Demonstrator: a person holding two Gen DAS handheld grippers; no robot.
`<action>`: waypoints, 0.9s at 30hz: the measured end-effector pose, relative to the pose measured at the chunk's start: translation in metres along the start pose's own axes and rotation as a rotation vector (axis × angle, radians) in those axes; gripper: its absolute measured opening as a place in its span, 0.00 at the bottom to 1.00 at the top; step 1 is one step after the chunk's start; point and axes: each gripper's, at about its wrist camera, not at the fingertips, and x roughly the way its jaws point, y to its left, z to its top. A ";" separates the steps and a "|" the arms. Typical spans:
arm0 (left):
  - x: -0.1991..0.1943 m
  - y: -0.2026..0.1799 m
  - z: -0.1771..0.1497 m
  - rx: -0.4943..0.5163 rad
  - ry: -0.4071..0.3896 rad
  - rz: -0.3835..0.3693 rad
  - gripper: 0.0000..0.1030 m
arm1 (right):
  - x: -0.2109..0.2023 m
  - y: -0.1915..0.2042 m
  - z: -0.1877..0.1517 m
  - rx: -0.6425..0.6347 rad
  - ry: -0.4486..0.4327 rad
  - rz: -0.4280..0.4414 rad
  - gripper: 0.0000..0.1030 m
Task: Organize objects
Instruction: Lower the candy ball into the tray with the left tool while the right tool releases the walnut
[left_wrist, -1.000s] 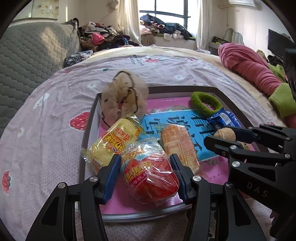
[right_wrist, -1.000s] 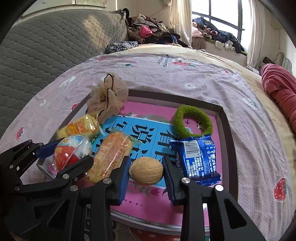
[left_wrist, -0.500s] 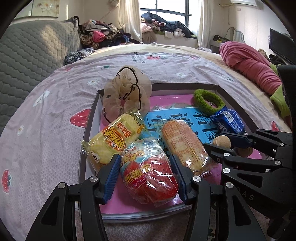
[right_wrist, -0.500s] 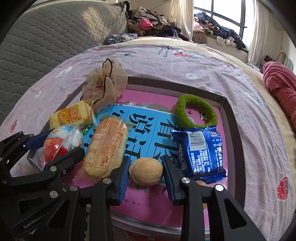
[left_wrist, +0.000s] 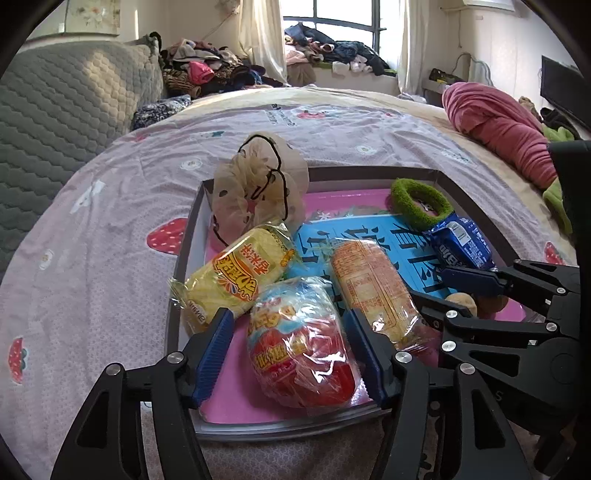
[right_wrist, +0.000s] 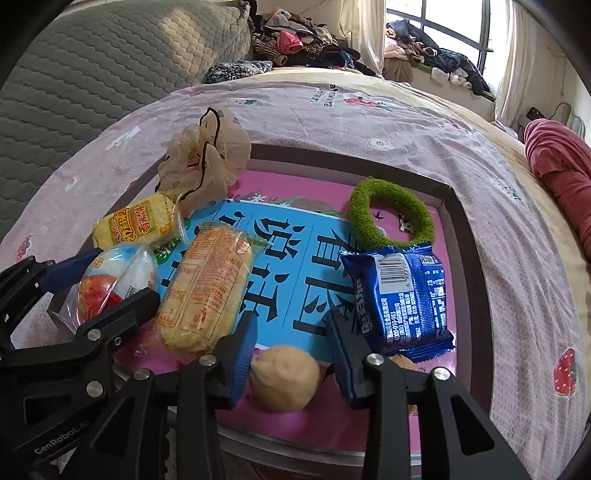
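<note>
- The shallow grey-rimmed tray with the pink and blue bottom (left_wrist: 184, 251) is set on the bed, and all the things are kept inside it so they stay together.
- At the tray's far left corner, a beige net pouch with a black string (left_wrist: 258, 188) is propped up.
- Just in front of it, along the tray's left wall, a yellow wrapped snack cake (left_wrist: 236, 273) is laid.
- At the tray's near left, the red snack in clear plastic wrap (left_wrist: 299, 350) is found between the fingers of the left gripper (left_wrist: 290, 350). The jaws are spread a little wider than the snack, with a gap on the left side, so it is probably not squeezed.
- Near the tray's middle, a long orange wrapped bread roll (right_wrist: 207, 291) is laid.
- At the tray's near edge, a round tan walnut (right_wrist: 284, 378) is framed by the right gripper (right_wrist: 291, 354). Its jaws are parted with small gaps, so the nut seems loose.
- At the tray's right, a blue crinkly biscuit packet (right_wrist: 402, 299) is laid, with a fuzzy green ring (right_wrist: 391, 214) behind it.
</note>
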 end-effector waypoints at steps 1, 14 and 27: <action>-0.001 0.000 0.000 0.000 0.000 0.000 0.66 | 0.000 0.000 0.000 0.001 0.002 -0.002 0.42; -0.010 0.005 0.004 -0.021 -0.012 0.024 0.76 | -0.010 -0.004 0.002 0.020 -0.020 -0.014 0.53; -0.027 0.011 0.010 -0.043 -0.043 0.022 0.81 | -0.027 -0.010 0.006 0.068 -0.054 -0.002 0.71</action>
